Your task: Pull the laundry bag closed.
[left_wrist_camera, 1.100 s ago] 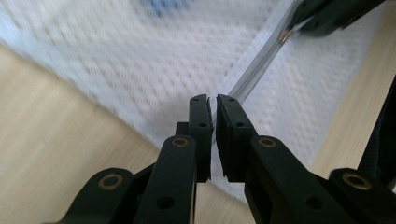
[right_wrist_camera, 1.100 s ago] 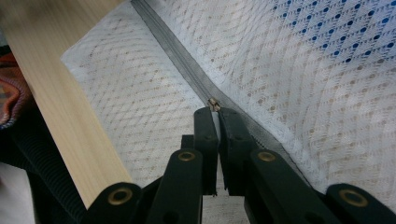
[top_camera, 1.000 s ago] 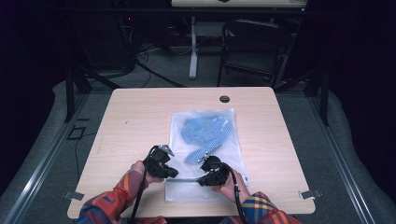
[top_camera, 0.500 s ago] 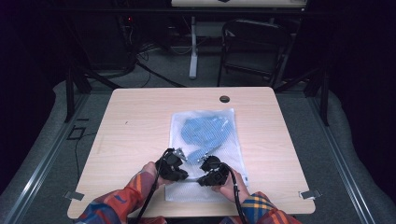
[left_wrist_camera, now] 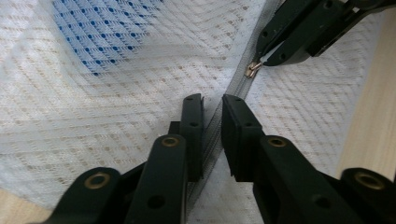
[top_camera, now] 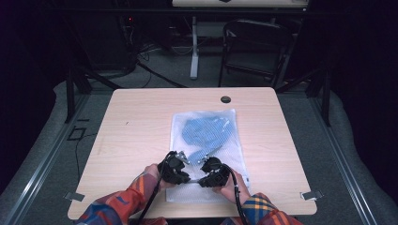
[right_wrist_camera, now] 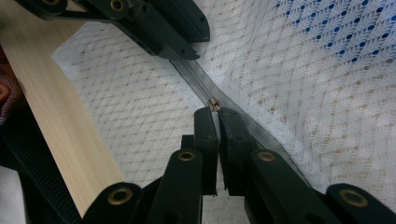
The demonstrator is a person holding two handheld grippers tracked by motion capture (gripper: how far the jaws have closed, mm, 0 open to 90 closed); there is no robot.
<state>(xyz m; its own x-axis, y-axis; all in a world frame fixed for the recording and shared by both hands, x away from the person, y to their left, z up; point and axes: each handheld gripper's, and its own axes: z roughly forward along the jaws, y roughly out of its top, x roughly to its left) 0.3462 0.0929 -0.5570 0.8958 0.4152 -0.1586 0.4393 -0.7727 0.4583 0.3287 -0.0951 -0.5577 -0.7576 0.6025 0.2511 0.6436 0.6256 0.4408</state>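
A white mesh bag [top_camera: 234,150] with a blue garment [top_camera: 206,131] inside lies on the wooden table [top_camera: 136,122]. Both grippers meet at its near end, over the grey zipper [left_wrist_camera: 233,88]. My right gripper [right_wrist_camera: 212,112] is shut, its tips pinching the small metal zipper pull [right_wrist_camera: 214,102]; in the left gripper view the same tips hold the pull [left_wrist_camera: 252,68]. My left gripper [left_wrist_camera: 212,100] straddles the zipper tape a little farther along. Its jaws have just been opening, and a narrow gap shows between them with the tape running through. In the high view the left gripper [top_camera: 189,177] faces the right gripper [top_camera: 201,177].
The table's near edge [top_camera: 187,213] runs just behind both hands. A round cable hole [top_camera: 225,99] sits at the far edge. Beyond the table stand a black chair [top_camera: 253,47] and a desk leg [top_camera: 194,47], with cables on the floor.
My left gripper has moved right along the bag's near end, closing in on the right gripper. The right gripper has stayed put.
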